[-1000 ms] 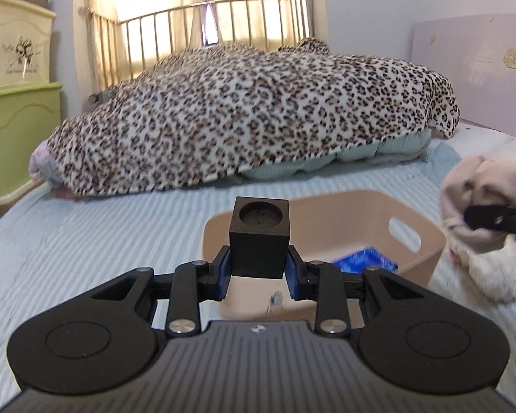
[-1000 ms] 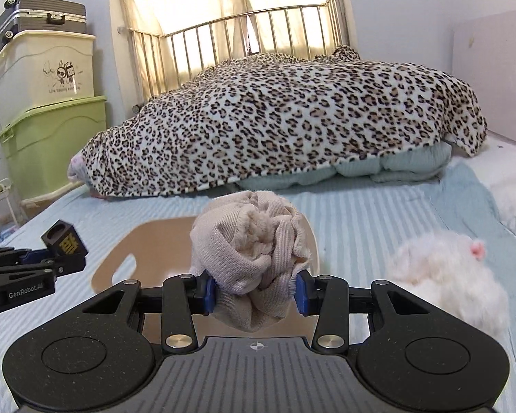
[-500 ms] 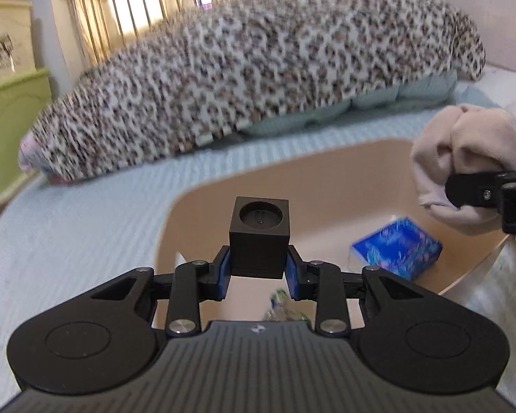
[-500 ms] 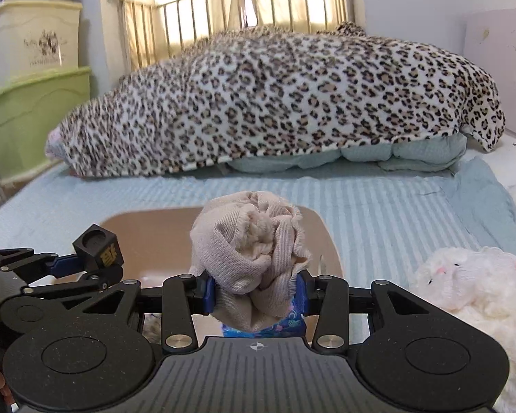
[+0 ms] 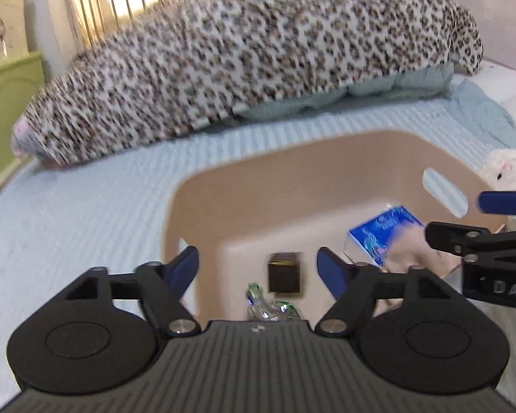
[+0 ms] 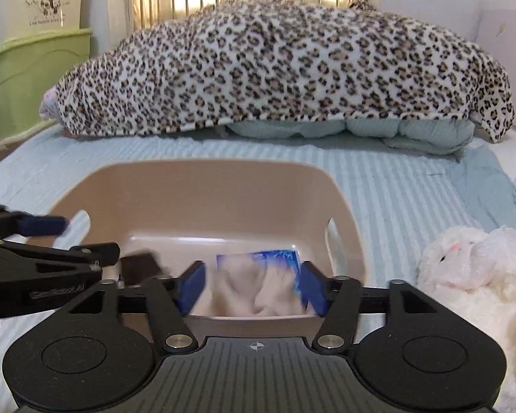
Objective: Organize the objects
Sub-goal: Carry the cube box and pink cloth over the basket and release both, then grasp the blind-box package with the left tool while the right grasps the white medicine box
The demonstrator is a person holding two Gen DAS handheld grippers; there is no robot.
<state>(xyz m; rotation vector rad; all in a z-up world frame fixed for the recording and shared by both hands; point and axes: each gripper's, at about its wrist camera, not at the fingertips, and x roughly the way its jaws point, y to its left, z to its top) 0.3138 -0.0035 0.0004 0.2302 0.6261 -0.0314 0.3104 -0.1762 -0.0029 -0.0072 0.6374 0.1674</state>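
Observation:
A beige plastic bin point(image 5: 292, 158) point(image 6: 203, 179) sits on the striped bed. My left gripper point(image 5: 258, 268) is open over the bin; the black cube point(image 5: 285, 272) point(image 6: 139, 266) is below it inside the bin, blurred. My right gripper point(image 6: 253, 287) is open over the bin; the rolled beige cloth point(image 6: 258, 292) point(image 5: 404, 251) lies blurred below it, partly on a blue tissue pack point(image 5: 383, 234) point(image 6: 271, 256). A shiny wrapper point(image 5: 268, 304) lies in the bin's near part.
A white plush toy point(image 6: 471, 265) point(image 5: 505, 168) lies right of the bin. A leopard-print blanket point(image 5: 251, 55) is heaped across the far side of the bed. Green and cream storage boxes point(image 6: 27, 69) stand at the left.
Both grippers have opened. The black cube and the beige cloth have left the jaws and dropped into the bin. Both grippers moved closer over the bin.

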